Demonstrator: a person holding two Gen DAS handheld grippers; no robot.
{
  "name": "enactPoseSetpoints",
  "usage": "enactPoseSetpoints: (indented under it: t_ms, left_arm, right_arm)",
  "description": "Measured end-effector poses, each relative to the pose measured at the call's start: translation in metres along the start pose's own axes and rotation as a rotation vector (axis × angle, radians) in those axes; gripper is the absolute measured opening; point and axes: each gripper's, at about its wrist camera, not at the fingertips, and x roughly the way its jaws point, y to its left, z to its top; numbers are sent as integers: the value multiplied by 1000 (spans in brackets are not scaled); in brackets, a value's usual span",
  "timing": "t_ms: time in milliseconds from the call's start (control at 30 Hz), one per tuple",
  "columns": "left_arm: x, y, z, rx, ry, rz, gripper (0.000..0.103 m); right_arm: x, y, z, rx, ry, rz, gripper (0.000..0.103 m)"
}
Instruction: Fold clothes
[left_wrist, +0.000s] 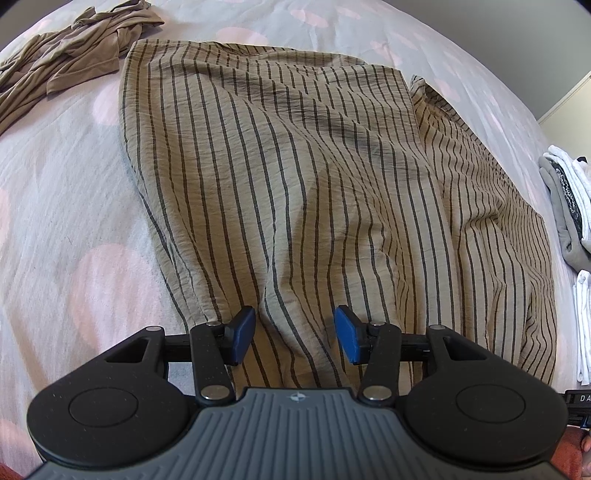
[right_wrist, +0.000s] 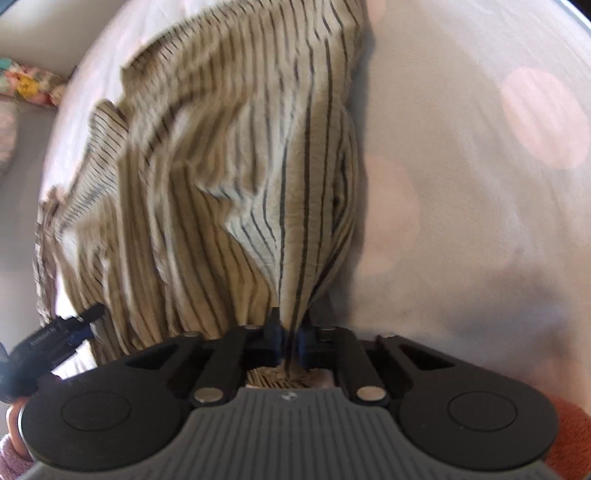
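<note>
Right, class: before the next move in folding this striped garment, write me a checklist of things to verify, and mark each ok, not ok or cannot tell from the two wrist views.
1. Right gripper has a firm hold on the striped garment: ok, fabric is pinched between its shut fingers.
2. Left gripper has a hold: not ok, it is open over the cloth with nothing gripped.
3. Garment lies flat: not ok, it is wrinkled and bunched toward the right gripper.
4. Brown garment is apart from the striped one: ok, bedding shows between them.
5. Folded pile is apart from the striped garment: ok, it sits beside its edge.
6. Which corner the right gripper holds: cannot tell.
</note>
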Motion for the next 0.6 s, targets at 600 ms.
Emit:
enactPoseSetpoints:
  t_ms: [600]
  left_arm:
    - [-38, 11, 13, 6, 21, -94, 46]
  right_arm:
    - [-31, 123, 7, -220, -163, 178, 5]
